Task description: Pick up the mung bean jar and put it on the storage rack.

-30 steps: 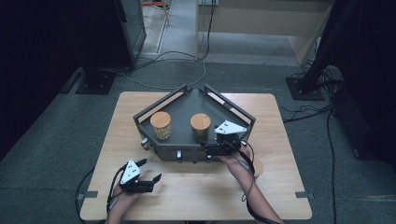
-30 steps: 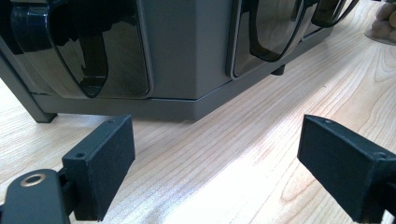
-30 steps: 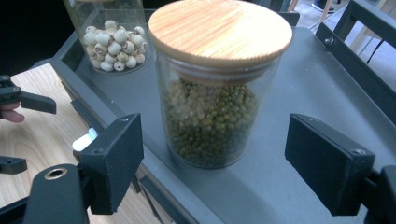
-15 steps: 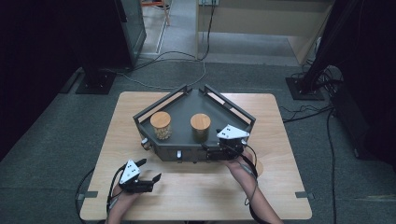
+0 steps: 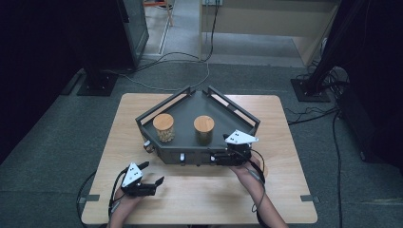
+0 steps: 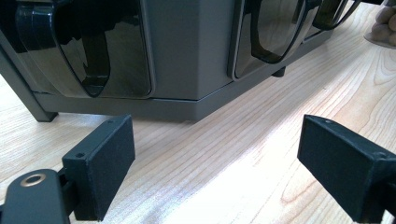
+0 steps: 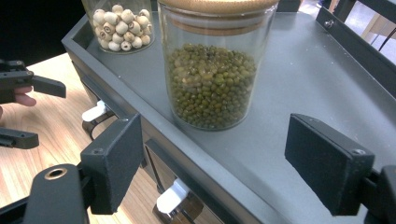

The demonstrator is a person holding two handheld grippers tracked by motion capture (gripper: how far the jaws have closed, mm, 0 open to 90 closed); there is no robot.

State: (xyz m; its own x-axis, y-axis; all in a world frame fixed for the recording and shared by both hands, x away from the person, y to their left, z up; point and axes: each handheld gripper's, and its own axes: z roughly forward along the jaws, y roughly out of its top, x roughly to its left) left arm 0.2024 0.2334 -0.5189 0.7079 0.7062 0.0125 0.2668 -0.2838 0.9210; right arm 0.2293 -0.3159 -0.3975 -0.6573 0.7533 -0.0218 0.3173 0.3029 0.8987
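High view: your right gripper (image 5: pixel 223 157), drawn back since earlier, sits at the grey rack's (image 5: pixel 190 102) front edge; left gripper (image 5: pixel 151 175) rests on the desk (image 5: pixel 280 161).
Left gripper view: jaws wide, empty.
Right gripper view: jaws apart, empty, facing the green-bean jar (image 7: pixel 212 65); no writing legible.

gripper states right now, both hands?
Left gripper: open, nothing between the jaws, low over the wooden table.
Right gripper: open, holding nothing, at the tray's front edge, facing the jar of green beans.
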